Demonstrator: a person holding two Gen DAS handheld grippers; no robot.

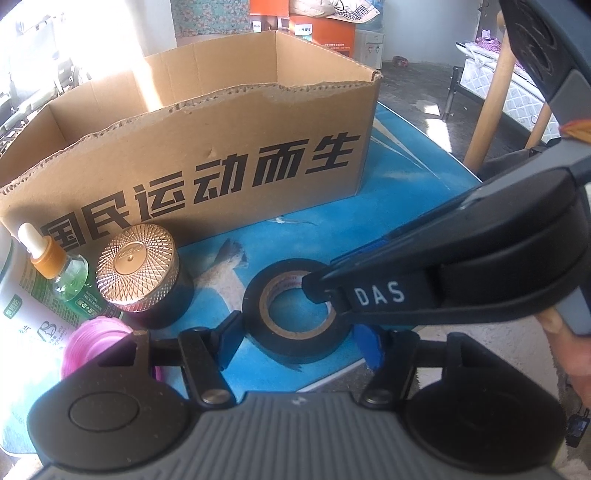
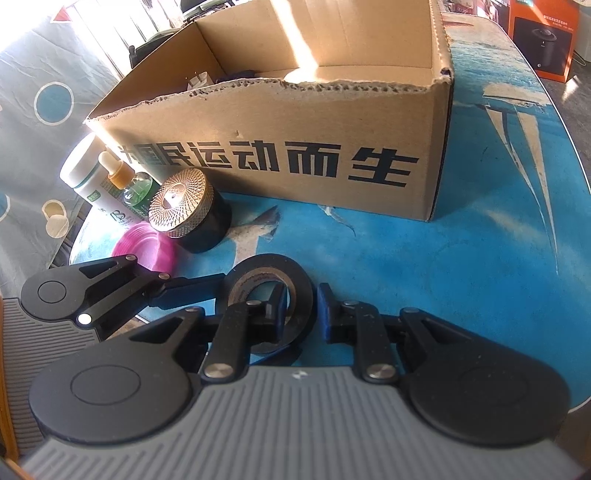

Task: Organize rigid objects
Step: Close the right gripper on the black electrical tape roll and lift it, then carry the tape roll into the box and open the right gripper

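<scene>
tape roll (image 1: pixel 295 314) before box (image 1: pixel 221 155)

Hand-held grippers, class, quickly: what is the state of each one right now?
Left hand-held gripper: closed on the black tape roll, across its outside.
Right hand-held gripper: closed on the same roll's wall, one finger inside its hole.

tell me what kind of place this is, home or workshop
Most likely a lived-in home room: a mattress on a bed frame in the background, stacked appliance boxes, and a small table with an ocean-print cover.

We see the white bottle (image 1: pixel 14 295) cut off at left; the box's (image 2: pixel 258 122) contents are mostly hidden behind its wall.
</scene>
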